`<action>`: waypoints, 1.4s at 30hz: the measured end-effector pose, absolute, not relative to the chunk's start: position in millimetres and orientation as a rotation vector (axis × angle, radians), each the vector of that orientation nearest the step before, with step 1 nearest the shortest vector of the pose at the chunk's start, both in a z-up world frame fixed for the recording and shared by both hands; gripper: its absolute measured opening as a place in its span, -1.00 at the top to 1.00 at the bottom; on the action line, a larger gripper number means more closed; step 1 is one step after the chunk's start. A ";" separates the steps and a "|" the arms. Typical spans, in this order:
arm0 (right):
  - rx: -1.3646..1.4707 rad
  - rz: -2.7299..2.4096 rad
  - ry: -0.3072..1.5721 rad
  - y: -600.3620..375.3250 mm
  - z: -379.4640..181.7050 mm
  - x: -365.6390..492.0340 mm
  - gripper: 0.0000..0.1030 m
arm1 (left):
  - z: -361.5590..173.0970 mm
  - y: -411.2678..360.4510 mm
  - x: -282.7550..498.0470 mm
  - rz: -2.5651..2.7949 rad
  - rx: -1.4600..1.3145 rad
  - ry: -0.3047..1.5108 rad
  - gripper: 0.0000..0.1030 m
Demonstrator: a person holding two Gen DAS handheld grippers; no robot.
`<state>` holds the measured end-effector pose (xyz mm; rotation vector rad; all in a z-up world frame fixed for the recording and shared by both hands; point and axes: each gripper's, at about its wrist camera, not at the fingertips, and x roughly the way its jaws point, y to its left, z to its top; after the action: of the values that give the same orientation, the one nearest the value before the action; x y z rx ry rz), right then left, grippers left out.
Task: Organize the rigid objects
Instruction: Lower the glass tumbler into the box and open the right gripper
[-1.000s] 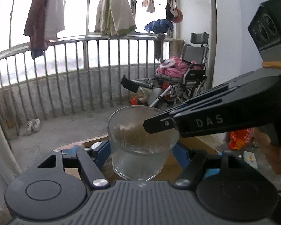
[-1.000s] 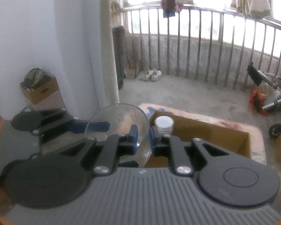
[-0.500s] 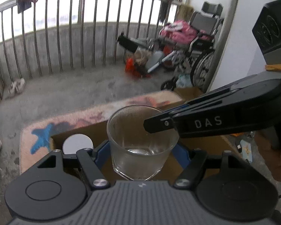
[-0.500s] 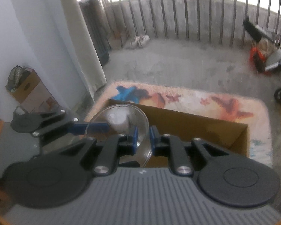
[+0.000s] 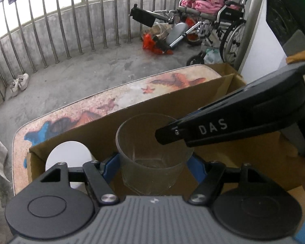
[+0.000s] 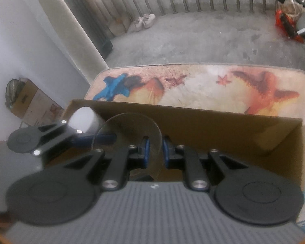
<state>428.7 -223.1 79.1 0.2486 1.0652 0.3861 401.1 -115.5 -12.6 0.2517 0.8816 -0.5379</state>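
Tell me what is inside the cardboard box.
Inside the cardboard box stands a white cylinder, at its left end. The glass, gripped by both grippers, hangs over the opening. The floor beneath the glass is hidden.

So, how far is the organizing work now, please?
Done: a white container already stands in the cardboard box. In hand: the clear glass, with the left gripper around its body and the right gripper pinching its rim, is above the open box. Left: set it down inside and release.

White jar (image 5: pixel 68 155) blocking box (image 5: pixel 172 103) left corner
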 end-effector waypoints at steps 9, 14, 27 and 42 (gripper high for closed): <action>0.306 0.390 1.067 -231.7 62.4 438.0 0.76 | -21.1 -129.4 401.3 -0.516 0.368 0.884 -0.43; 0.339 0.390 1.075 -234.6 55.4 438.4 0.77 | -23.6 -136.4 400.3 -0.502 0.429 0.893 -0.46; 0.444 0.404 1.097 -237.7 46.7 444.0 0.70 | -0.4 -121.8 400.2 -0.514 0.350 0.840 -0.73; 0.419 0.389 1.088 -232.4 63.7 433.0 0.27 | 30.4 -102.0 382.4 -0.528 0.277 0.798 -0.73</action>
<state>433.0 -232.4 63.7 0.4193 1.0884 0.3889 382.4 -102.0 30.4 0.2771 0.7978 -0.5281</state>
